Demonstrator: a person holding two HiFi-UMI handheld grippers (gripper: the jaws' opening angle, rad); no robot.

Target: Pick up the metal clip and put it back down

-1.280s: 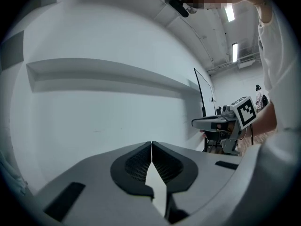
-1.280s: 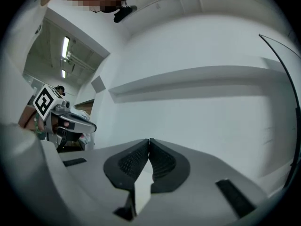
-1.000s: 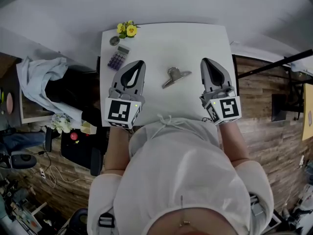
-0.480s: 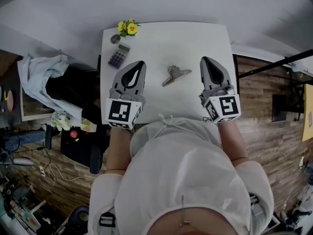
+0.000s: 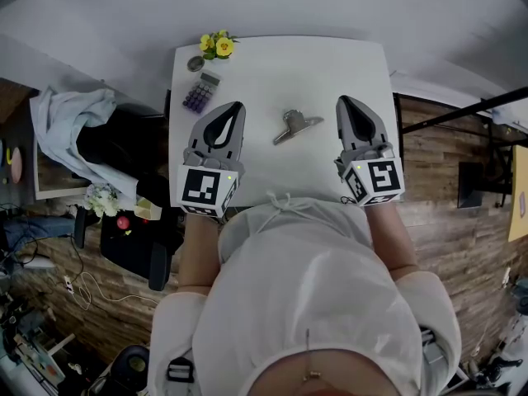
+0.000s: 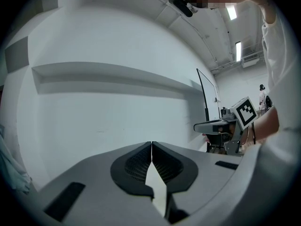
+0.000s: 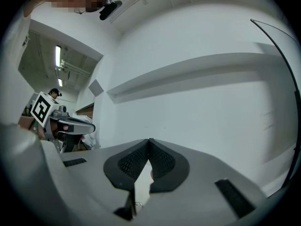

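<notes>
The metal clip (image 5: 294, 126) lies on the white table (image 5: 280, 73), near its middle, with its handle toward the lower left. My left gripper (image 5: 235, 106) rests to the clip's left, shut and empty, its tips pointing away from me. My right gripper (image 5: 342, 101) rests to the clip's right, also shut with nothing held. In the left gripper view the jaws (image 6: 151, 144) meet at the tips against a white wall, and the right gripper (image 6: 221, 125) shows at the right. In the right gripper view the jaws (image 7: 149, 141) are closed too. The clip shows in neither gripper view.
A purple calculator (image 5: 200, 94), a small round tin (image 5: 194, 64) and yellow flowers (image 5: 217, 46) sit at the table's far left corner. A chair with pale cloth (image 5: 74, 130) stands left of the table. Wooden floor with clutter surrounds it.
</notes>
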